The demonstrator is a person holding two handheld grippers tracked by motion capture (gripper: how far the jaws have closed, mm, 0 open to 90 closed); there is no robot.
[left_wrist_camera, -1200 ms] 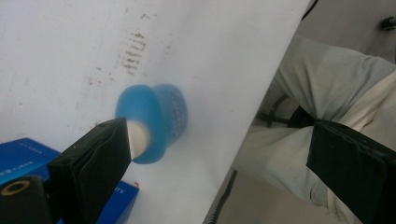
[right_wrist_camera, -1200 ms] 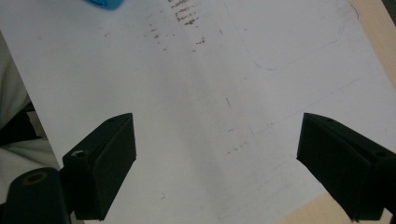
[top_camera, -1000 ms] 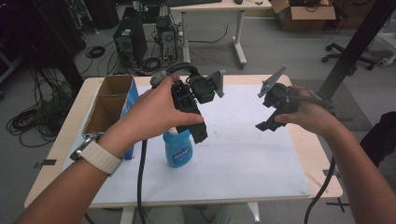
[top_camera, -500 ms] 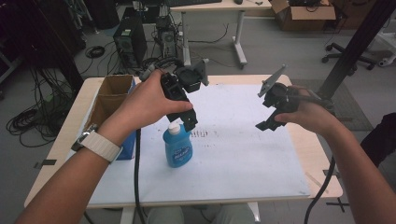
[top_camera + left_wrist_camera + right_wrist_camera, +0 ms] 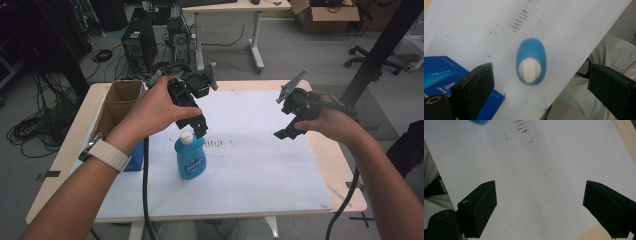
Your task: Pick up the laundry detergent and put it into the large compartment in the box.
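Two grippers are hovering over the desk (image 5: 300,85), neither touching anything. One blue bottle (image 5: 190,155) with a white cap is standing upright on the white sheet (image 5: 260,165) covering the desk, toward its left half and nearer the front edge than the back. The left gripper (image 5: 200,131) is hanging directly above that bottle, pointing down at it; in the left gripper view the bottle (image 5: 531,61) is showing cap-on between the two black jaws, which are standing wide apart and clear of it on both sides. A blue box (image 5: 446,77) is lying just beside the bottle, toward the desk's left edge, and an open cardboard box (image 5: 117,102) is sitting at the back left corner. The right gripper (image 5: 287,131) is being held above the right half of the desk, well apart from the bottle, jaws spread wide over the bare sheet (image 5: 536,177) and holding nothing. Faint brown marks (image 5: 215,143) are showing on the sheet just right of the bottle.
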